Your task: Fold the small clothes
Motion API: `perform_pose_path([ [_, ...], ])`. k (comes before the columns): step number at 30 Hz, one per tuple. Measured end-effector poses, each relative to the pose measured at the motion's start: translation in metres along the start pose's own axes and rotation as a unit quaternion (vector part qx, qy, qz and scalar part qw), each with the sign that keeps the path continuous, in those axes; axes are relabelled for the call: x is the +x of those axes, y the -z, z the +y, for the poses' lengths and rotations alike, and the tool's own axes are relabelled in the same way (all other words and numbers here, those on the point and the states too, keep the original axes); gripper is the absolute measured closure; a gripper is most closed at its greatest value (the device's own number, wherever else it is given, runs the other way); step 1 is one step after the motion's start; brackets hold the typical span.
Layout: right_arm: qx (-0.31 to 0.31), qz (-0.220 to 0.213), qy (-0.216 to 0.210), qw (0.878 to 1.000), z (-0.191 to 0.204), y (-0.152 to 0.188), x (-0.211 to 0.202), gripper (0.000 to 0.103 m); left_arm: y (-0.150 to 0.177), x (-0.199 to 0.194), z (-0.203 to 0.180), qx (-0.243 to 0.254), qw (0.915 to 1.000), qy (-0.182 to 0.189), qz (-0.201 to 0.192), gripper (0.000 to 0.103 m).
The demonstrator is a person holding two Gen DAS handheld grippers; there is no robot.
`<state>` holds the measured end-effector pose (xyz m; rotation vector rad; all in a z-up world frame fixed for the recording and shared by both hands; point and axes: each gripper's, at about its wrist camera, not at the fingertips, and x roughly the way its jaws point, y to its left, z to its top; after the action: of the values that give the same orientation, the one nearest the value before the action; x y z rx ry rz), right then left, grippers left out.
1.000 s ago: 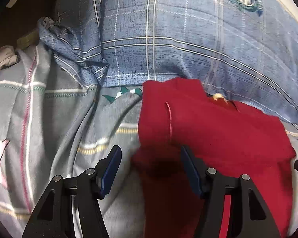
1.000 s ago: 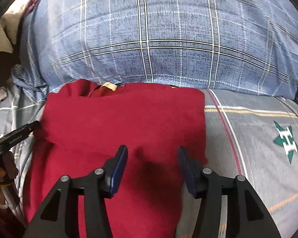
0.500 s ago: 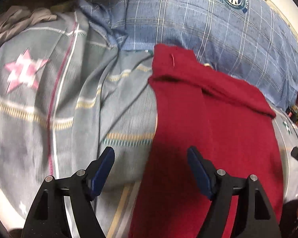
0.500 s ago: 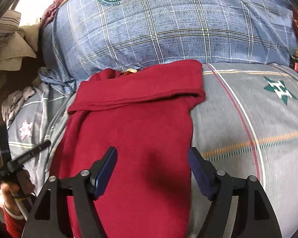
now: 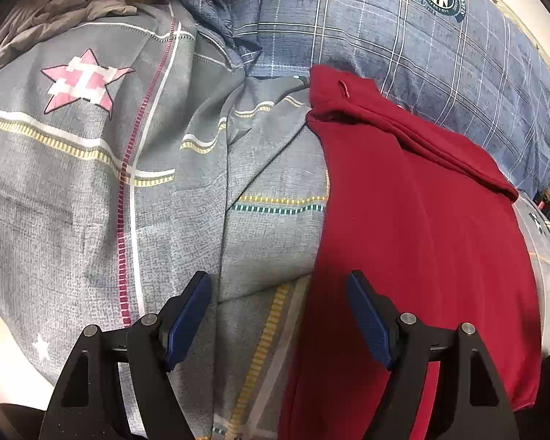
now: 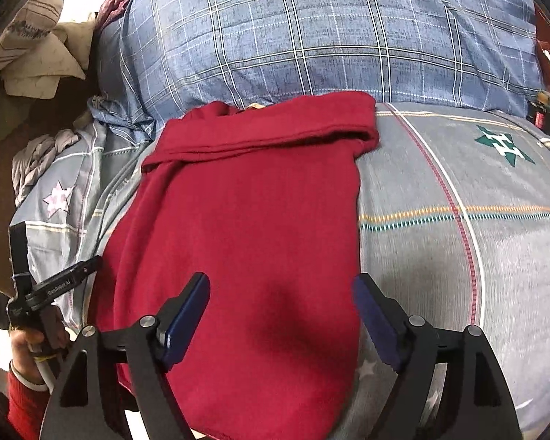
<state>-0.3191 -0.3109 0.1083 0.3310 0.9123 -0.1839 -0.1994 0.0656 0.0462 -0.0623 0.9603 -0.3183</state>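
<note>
A dark red garment (image 5: 414, 220) (image 6: 253, 227) lies flat on a grey bedsheet (image 5: 91, 198) (image 6: 458, 256), its far end folded over into a band near the pillow. My left gripper (image 5: 278, 304) hovers open above the garment's left edge, over both sheet and red cloth, nothing between its fingers. My right gripper (image 6: 282, 308) hangs above the garment's near right part. Its jaws are still opening and grip nothing. In the right wrist view the left gripper (image 6: 51, 286) shows at the left edge, held by a hand in a red sleeve (image 6: 25, 403).
A blue plaid pillow (image 5: 403, 29) (image 6: 330, 36) with a round emblem lies just beyond the garment. Crumpled grey cloth (image 5: 55, 3) and beige cloth (image 6: 33, 51) sit at the far left. The bed's left edge (image 5: 3, 352) is close to my left gripper.
Both grippers have let the garment's far end drop into a fold and pulled back toward its near end. Both sets of jaws have spread wider.
</note>
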Motion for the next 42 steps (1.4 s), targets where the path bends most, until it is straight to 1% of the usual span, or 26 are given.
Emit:
perform_pose_path([
  [3,0.005,0.003,-0.003,1.0,0.0,0.004,-0.003,0.021,0.0,0.003,0.001,-0.003,1.0,0.001,0.006,0.028],
  [5,0.003,-0.001,-0.001,1.0,0.002,0.003,-0.008,0.021,0.001,0.0,0.001,-0.001,1.0,0.003,0.004,0.028],
  [9,-0.001,-0.016,0.013,1.0,0.0,0.003,-0.02,0.019,0.0,-0.009,0.005,-0.009,0.9998,0.015,-0.009,0.028],
  [12,0.002,-0.017,0.023,1.0,-0.01,0.007,-0.025,0.018,0.001,-0.008,0.006,-0.007,0.9999,0.012,-0.003,0.028],
  [15,0.013,-0.008,0.029,0.999,-0.023,0.018,-0.02,0.018,0.003,-0.004,0.004,0.0,1.0,0.006,0.0,0.028],
  [20,0.038,0.013,0.023,0.999,-0.039,0.031,-0.007,0.018,0.004,-0.004,-0.003,0.012,0.9999,-0.008,-0.005,0.028],
  [24,0.031,0.023,0.018,0.999,-0.038,0.037,-0.001,0.018,0.006,-0.003,-0.005,0.019,0.9996,-0.022,-0.007,0.028],
  [32,0.024,0.03,0.01,0.999,-0.034,0.042,0.008,0.018,0.007,-0.007,-0.005,0.019,0.9994,-0.025,-0.012,0.028],
  [42,0.024,0.029,0.017,0.999,-0.037,0.042,0.019,0.018,0.008,-0.004,-0.007,0.033,0.999,-0.029,-0.01,0.028],
])
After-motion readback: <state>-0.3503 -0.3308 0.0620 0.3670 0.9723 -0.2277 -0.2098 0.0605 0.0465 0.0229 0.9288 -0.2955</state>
